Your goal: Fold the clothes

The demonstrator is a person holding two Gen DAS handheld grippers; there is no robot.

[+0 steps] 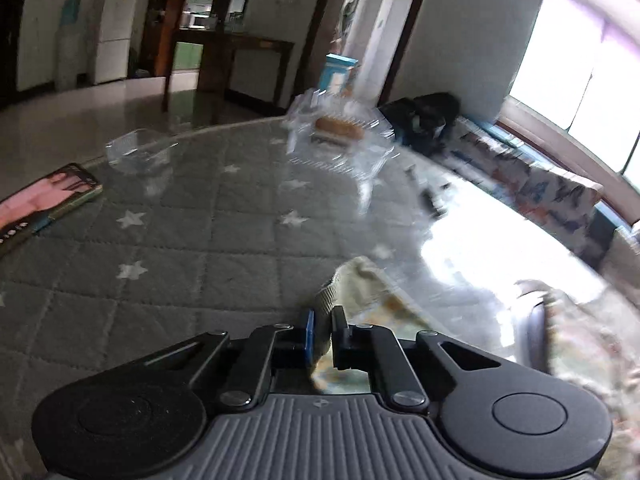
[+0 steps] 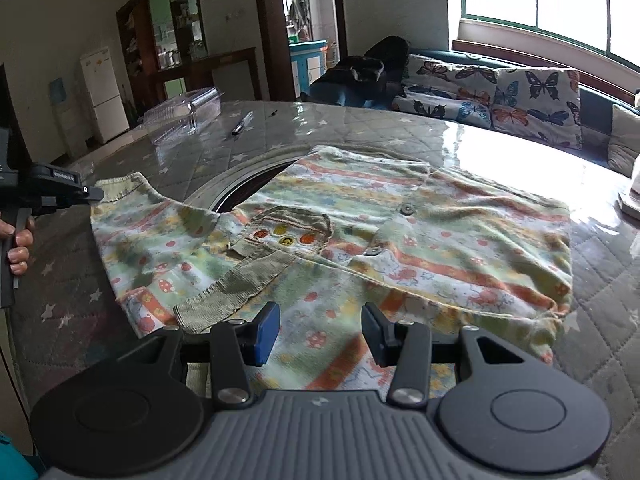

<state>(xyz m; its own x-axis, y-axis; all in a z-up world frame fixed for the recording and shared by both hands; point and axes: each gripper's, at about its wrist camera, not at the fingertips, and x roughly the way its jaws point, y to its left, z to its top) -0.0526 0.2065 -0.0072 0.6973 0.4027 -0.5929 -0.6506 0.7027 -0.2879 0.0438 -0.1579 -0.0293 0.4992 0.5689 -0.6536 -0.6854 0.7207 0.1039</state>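
Note:
A small child's shirt (image 2: 360, 232) with pastel stripes, flower and mushroom prints, grey buttons and an olive corduroy pocket lies spread flat on the table. Its left sleeve stretches out to a ribbed olive cuff (image 2: 124, 188). My left gripper (image 2: 96, 194), held by a person's hand, is shut on that cuff. In the left wrist view the cuff (image 1: 326, 300) sits pinched between the nearly closed pads of the left gripper (image 1: 323, 328). My right gripper (image 2: 320, 336) stands open just above the shirt's near hem, with nothing pressed between its pads.
The table (image 2: 600, 280) has a grey quilted star cover under glossy film. A clear plastic box (image 2: 184, 116), a pen (image 2: 242, 124) and a book (image 1: 44, 204) lie on the far and left parts. A butterfly-print sofa (image 2: 500, 96) runs behind.

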